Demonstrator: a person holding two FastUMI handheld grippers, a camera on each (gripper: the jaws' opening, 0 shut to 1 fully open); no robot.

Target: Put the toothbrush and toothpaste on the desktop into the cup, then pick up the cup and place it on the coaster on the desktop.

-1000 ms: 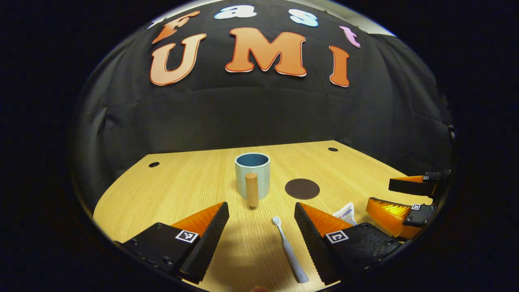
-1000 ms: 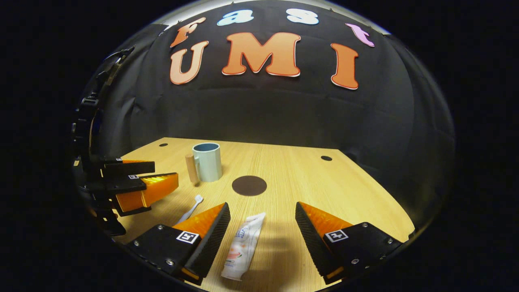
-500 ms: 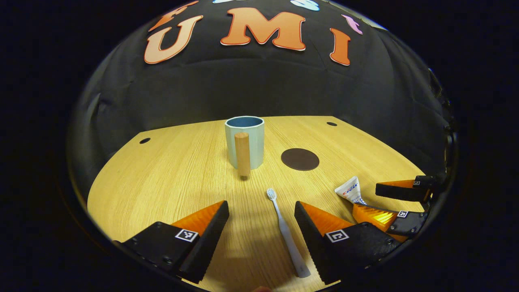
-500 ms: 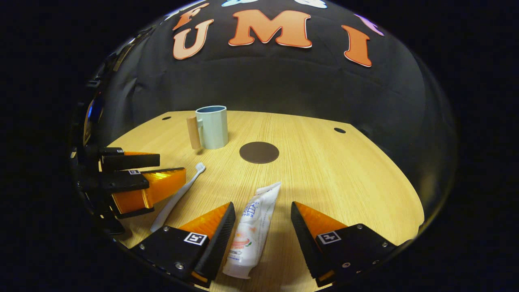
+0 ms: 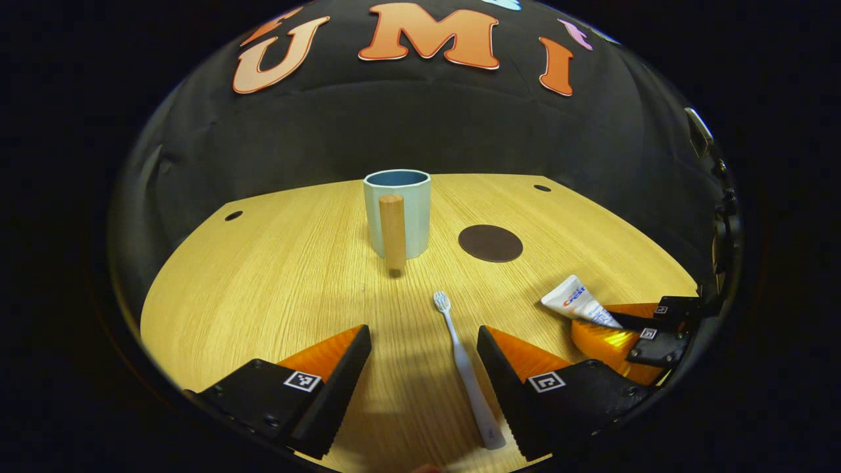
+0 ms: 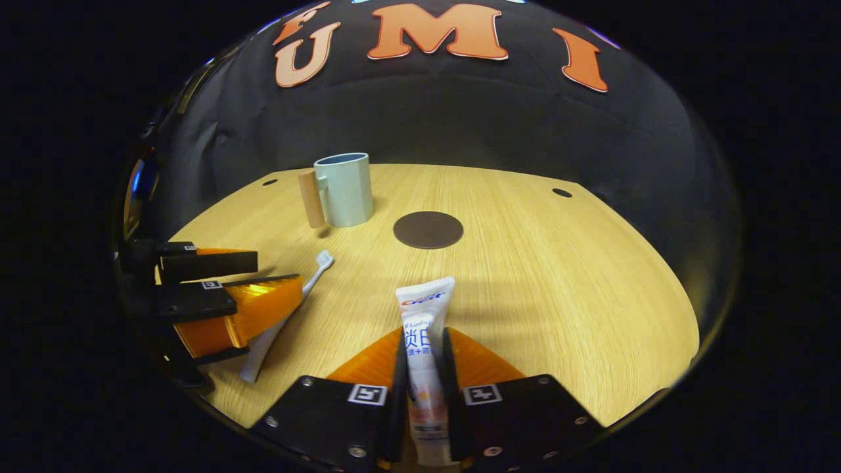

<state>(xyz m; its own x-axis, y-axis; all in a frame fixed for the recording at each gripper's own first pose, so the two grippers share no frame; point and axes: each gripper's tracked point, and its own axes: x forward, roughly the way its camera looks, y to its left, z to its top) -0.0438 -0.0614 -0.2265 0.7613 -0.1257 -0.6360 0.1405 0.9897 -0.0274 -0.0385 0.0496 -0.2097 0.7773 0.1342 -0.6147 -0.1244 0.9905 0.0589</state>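
A pale blue cup (image 5: 398, 211) with a wooden handle stands upright on the wooden desktop (image 5: 276, 276); it is also in the right gripper view (image 6: 344, 188). A white toothbrush (image 5: 464, 368) lies flat between the fingers of my open left gripper (image 5: 424, 348), nearer its right finger, untouched. My right gripper (image 6: 422, 348) is shut on the white toothpaste tube (image 6: 424, 322), whose flat end points toward the coaster. From the left gripper view the tube (image 5: 578, 302) sticks out of that right gripper (image 5: 631, 328). In the right gripper view the toothbrush (image 6: 286, 309) runs under my left gripper (image 6: 230, 302).
A dark round coaster (image 5: 490, 242) lies flat to the right of the cup, also visible in the right gripper view (image 6: 428, 229). Small dark holes (image 5: 233, 215) mark the desktop's far corners. Black cloth walls the booth behind the desk.
My right gripper has closed on the toothpaste tube, which it straddled open before. Both grippers have tipped lower toward the desktop, and the left one has edged forward along the toothbrush.
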